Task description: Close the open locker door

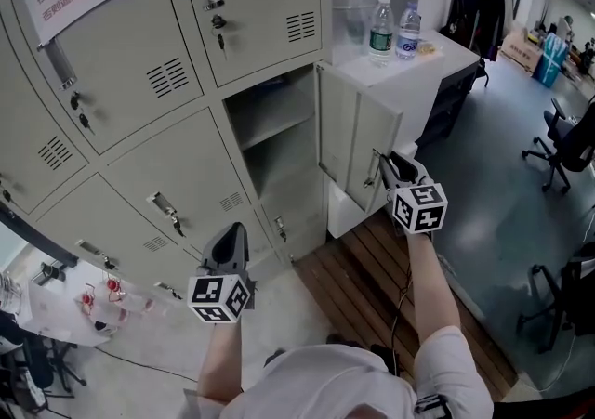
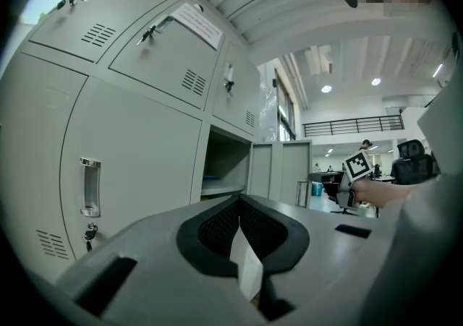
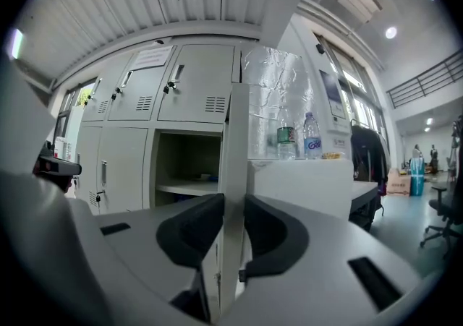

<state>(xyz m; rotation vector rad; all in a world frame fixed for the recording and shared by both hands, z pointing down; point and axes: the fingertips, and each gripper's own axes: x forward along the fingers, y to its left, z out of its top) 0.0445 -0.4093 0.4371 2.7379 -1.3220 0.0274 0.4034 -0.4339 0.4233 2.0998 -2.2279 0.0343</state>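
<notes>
Grey steel lockers (image 1: 139, 64) fill the wall, and a white counter (image 1: 437, 64) with two bottles (image 1: 390, 27) stands at their right. One door (image 1: 358, 138) hangs swung out to the right of its open bay. The right tongs (image 3: 233, 230) are clamped narrow on its free edge, a pad on each face. The left tongs (image 2: 239, 227) hover near the lower lockers, pressed together and holding nothing. The door is thin sheet metal, likely light, stiff and slick, and should swing easily. The free edge, far from the hinge, looks the best hold.
</notes>
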